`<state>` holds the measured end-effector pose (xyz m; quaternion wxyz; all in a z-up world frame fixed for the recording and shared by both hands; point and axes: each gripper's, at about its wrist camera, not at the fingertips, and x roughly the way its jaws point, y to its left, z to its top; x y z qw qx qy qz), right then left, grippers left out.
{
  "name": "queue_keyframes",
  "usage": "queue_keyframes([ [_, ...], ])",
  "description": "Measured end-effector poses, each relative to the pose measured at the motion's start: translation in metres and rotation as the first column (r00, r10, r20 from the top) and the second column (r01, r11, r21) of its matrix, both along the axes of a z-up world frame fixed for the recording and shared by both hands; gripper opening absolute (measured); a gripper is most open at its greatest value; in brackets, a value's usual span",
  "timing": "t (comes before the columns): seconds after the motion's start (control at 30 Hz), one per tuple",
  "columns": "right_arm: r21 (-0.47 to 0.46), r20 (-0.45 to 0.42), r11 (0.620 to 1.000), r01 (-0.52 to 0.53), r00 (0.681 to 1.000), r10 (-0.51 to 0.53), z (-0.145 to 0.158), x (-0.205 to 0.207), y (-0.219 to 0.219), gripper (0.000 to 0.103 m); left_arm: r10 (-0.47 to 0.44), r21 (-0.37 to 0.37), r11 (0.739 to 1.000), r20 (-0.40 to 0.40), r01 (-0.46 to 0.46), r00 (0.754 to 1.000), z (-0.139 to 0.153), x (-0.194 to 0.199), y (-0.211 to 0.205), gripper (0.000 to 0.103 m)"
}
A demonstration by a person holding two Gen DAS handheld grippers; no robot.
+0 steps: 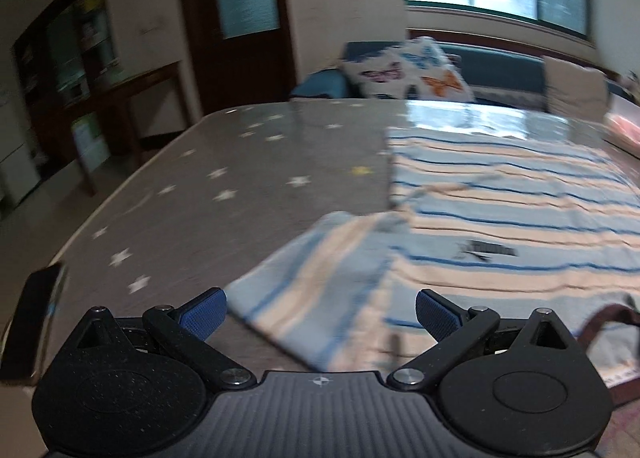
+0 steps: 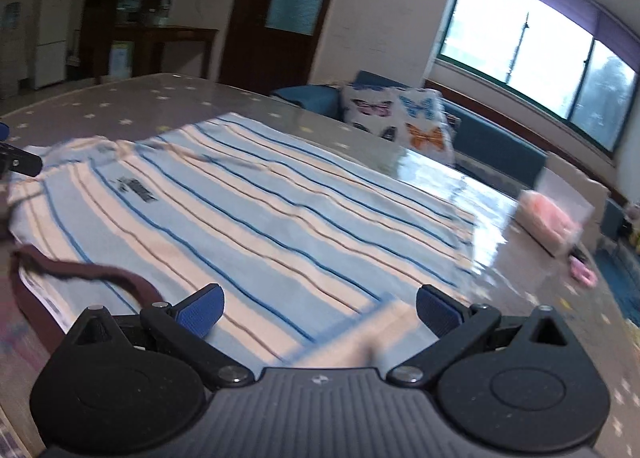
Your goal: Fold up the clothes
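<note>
Striped blue-and-peach cotton T-shirt (image 2: 256,213) lies flat mid-table, unfolded; left gripper (image 1: 320,312) and right gripper (image 2: 320,312) both wide open, empty.

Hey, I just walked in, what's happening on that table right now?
A person with a gripper in each hand is about to fold a striped T-shirt lying flat on the star-patterned table. The left gripper is open above one sleeve, the right gripper open over the other; neither grips cloth yet.
</note>
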<state>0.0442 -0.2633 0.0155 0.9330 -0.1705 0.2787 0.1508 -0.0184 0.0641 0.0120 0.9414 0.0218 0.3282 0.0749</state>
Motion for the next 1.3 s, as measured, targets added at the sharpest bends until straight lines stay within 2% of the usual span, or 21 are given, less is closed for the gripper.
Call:
queue_keyframes([
  [0.13,0.021,-0.008,0.996,-0.091,0.996,0.091,0.003,0.008,0.033,0.103,0.062,-0.057,0.996,-0.011,-0.063,0.998,-0.001,0.000,0.028,0.098],
  [0.3,0.027,-0.027,0.977,-0.212,0.977,0.213,0.002,0.012,0.077,0.103,0.079,-0.060,0.995,-0.022,-0.080,0.997,-0.004,0.000,0.041,0.092],
  [0.43,0.028,-0.047,0.955,-0.294,0.954,0.295,-0.002,0.013,0.112,0.103,0.081,-0.063,0.995,-0.030,-0.083,0.996,-0.008,0.003,0.046,0.091],
  [0.63,0.014,-0.101,0.914,-0.405,0.909,0.405,-0.017,0.000,0.153,0.103,0.075,-0.076,0.994,-0.039,-0.077,0.996,-0.014,0.006,0.053,0.084],
  [0.73,-0.008,-0.088,0.904,-0.428,0.900,0.426,-0.018,-0.008,0.159,0.103,0.069,-0.092,0.993,-0.036,-0.072,0.997,-0.015,0.007,0.054,0.079],
  [0.97,0.027,-0.086,0.925,-0.380,0.921,0.381,-0.010,0.011,0.169,0.103,0.054,-0.131,0.989,-0.056,-0.061,0.997,-0.023,0.012,0.054,0.066],
  [1.07,0.024,-0.127,0.911,-0.412,0.902,0.412,-0.019,0.009,0.180,0.103,0.038,-0.137,0.990,-0.050,-0.044,0.998,-0.022,0.012,0.052,0.058],
  [1.17,0.026,-0.113,0.901,-0.434,0.894,0.434,-0.021,0.002,0.183,0.103,0.025,-0.146,0.989,-0.043,-0.031,0.999,-0.021,0.012,0.052,0.045],
  [1.3,0.033,-0.116,0.905,-0.425,0.897,0.426,-0.020,-0.001,0.183,0.103,0.015,-0.164,0.986,-0.032,-0.020,0.999,-0.019,0.011,0.051,0.021],
])
